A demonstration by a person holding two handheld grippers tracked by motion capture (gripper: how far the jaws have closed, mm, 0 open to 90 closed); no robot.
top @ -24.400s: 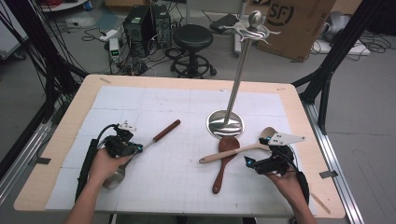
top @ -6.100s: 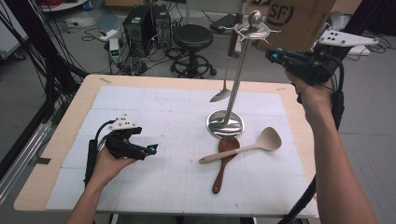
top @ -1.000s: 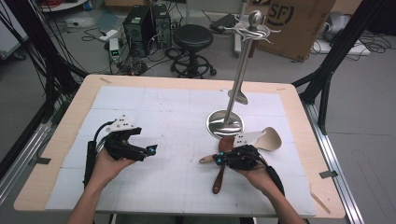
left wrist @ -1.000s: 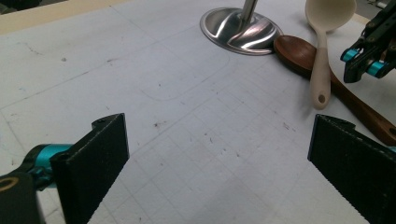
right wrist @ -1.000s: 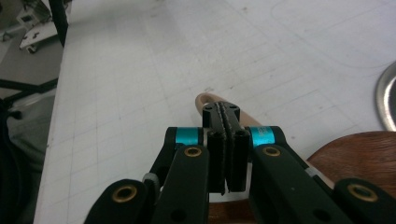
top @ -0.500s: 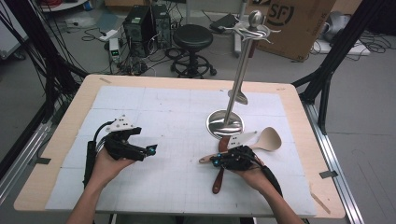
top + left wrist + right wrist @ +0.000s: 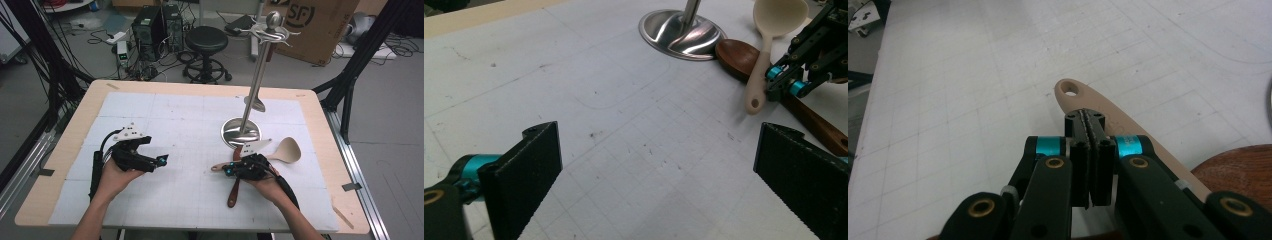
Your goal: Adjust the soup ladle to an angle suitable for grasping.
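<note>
**At the near right of the table: shut jaws over a pale spoon**

At the near right of the table point(image 7: 165, 107), the right gripper point(image 7: 227, 171) sits low over the pale spoon point(image 7: 289, 150). Its 2 jaws are pressed tight together. I see nothing between them. Their tips are right above the spoon's handle point(image 7: 1070, 95), close to the small hole at its end. I cannot tell if they touch it.

The pale spoon lies flat, just near of the shiny stand point(image 7: 257, 75). Its bowl points to the right. It lies across the dark wooden spoon point(image 7: 233, 192). 1 metal spoon point(image 7: 255, 104) hangs on the stand already.

The left gripper point(image 7: 162, 161) is at the near left, well apart from the spoons. Its jaws are wide open and hold nothing.

I think the job now is to pick up the pale spoon and hang it on the stand. To do that well, the right jaws need to open first, then come down with 1 on each side of the thin handle. It is best to grab a bit back from the hole, so the hole stays free for a hook. Lift slowly, so the dark spoon below is not dragged along.

The big brown box point(image 7: 320, 25) on the floor, far right, has the letters "SF" in a circle. I can read no other writing.
</note>
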